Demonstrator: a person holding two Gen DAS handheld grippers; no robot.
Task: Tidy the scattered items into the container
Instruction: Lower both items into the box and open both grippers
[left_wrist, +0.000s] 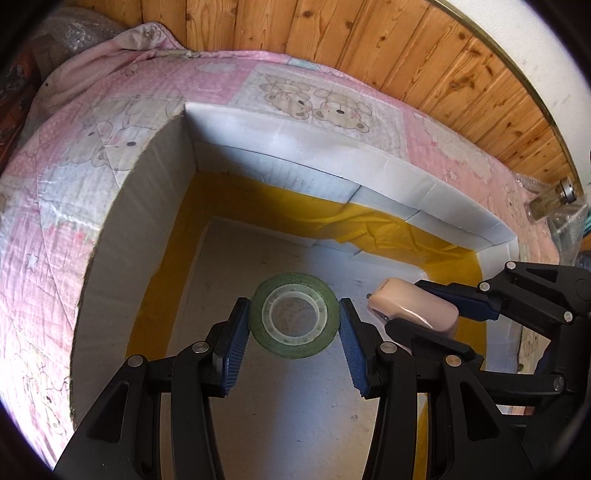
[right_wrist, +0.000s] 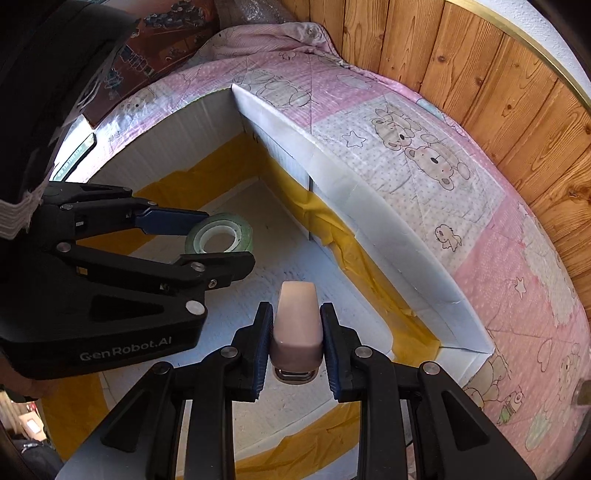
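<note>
Left wrist view: green tape roll (left_wrist: 293, 315) at lower centre, pinched across its rim by left gripper (left_wrist: 293, 325) above the white box (left_wrist: 133, 236) floor; prob. light, stiff, smooth-sided, best held on outer rim as now. Right wrist view: pink clip-like item (right_wrist: 296, 325), small w/ metal end, clamped at lower centre in right gripper (right_wrist: 296, 343); hard, slick-looking. Box walls w/ yellow tape (left_wrist: 173, 266) near at left & top, grippers just beside each other, open floor below; pink quilt (left_wrist: 92, 122) around.

Pink teddy-bear quilt (left_wrist: 295, 92) spans the upper frame; wood-panel wall (left_wrist: 406, 48) behind; glass bottle (left_wrist: 550, 201) far right.
</note>
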